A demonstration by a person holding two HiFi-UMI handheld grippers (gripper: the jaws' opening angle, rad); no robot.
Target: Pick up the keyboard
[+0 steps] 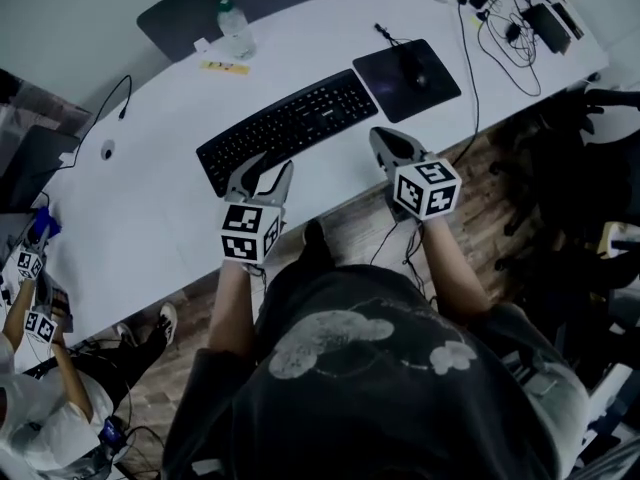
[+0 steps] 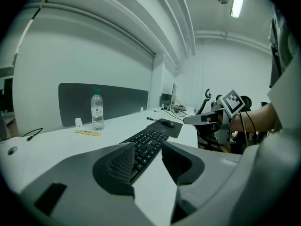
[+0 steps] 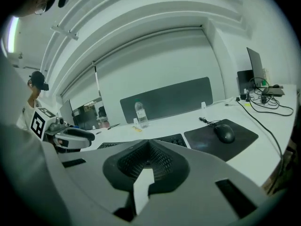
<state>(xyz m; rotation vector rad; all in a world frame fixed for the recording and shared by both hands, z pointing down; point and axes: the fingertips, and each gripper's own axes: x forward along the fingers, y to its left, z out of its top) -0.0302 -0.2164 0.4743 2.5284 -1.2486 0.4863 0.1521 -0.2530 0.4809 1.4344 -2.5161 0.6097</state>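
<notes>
A black keyboard (image 1: 290, 128) lies flat and slantwise on the white table (image 1: 150, 218), its right end just beside a dark mouse pad (image 1: 385, 86) that carries a black mouse (image 1: 414, 76). The left tongs (image 1: 268, 171) reach over the near long edge of the keyboard, toward its left end. In the left gripper view their two jaws stand a narrow way apart, with the keys showing in the gap between them. The ribbed pads do not press on the keyboard, and whether the tips touch it cannot be told.

The right tongs (image 1: 385, 140) sit over the near edge of the table, in front of the mouse pad and close to the keyboard's right end but clear of it. Their jaws are closed together with nothing between them.

Farther back on the table a clear water bottle (image 1: 235, 28) stands upright, with a small yellow strip (image 1: 224, 67) lying just in front of it. A dark divider panel (image 1: 190, 8) runs along the far edge. Tangled black cables (image 1: 505, 28) lie on the table at the far right.
</notes>
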